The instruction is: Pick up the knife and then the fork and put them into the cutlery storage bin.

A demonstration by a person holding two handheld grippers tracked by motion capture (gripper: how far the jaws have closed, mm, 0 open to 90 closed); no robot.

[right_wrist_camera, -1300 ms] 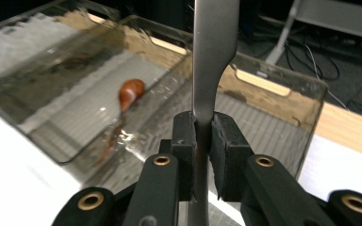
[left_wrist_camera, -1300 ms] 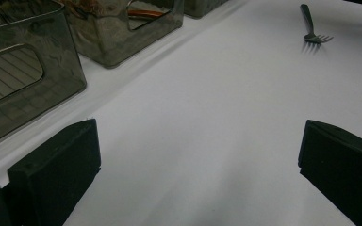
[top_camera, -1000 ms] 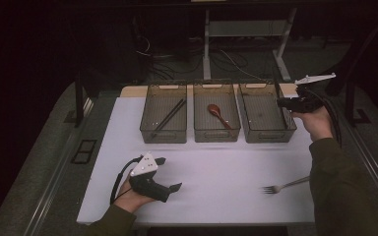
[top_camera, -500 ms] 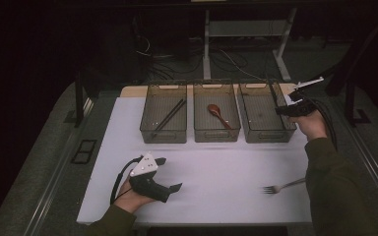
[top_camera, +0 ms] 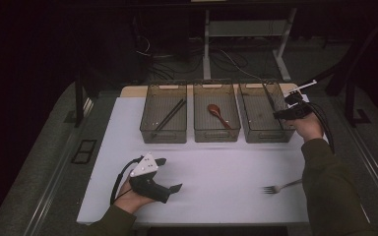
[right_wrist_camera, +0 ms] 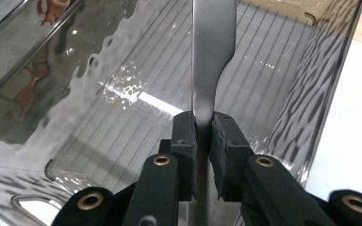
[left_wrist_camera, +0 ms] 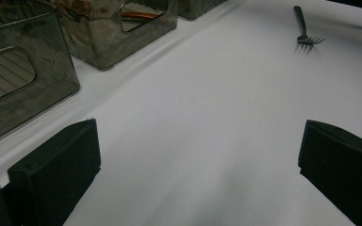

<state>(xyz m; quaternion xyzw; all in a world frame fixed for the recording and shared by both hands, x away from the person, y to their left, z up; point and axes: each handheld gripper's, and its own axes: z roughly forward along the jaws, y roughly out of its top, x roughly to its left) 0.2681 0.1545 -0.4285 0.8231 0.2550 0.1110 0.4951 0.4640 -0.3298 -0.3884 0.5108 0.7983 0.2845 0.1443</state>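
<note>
Right gripper view: the flat metal utensil handle (right_wrist_camera: 206, 84) stands pinched between the right gripper (right_wrist_camera: 202, 136)'s pads (right_wrist_camera: 185, 141), jaws nearly together, over the clear right-hand bin (right_wrist_camera: 311, 99) (which utensil I cannot tell). The left gripper (left_wrist_camera: 198, 155) rests on the white table (left_wrist_camera: 207, 117), jaws wide and empty.

Dim room with a brightly lit white table (top_camera: 226, 167), glare rippling on the clear bin (right_wrist_camera: 99, 94).

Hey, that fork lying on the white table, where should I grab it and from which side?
Grip the fork by its slim handle, coming straight down from above. It lies flat on the table, tines toward the left gripper, with open space all round, so jaws can straddle the handle crosswise.
</note>
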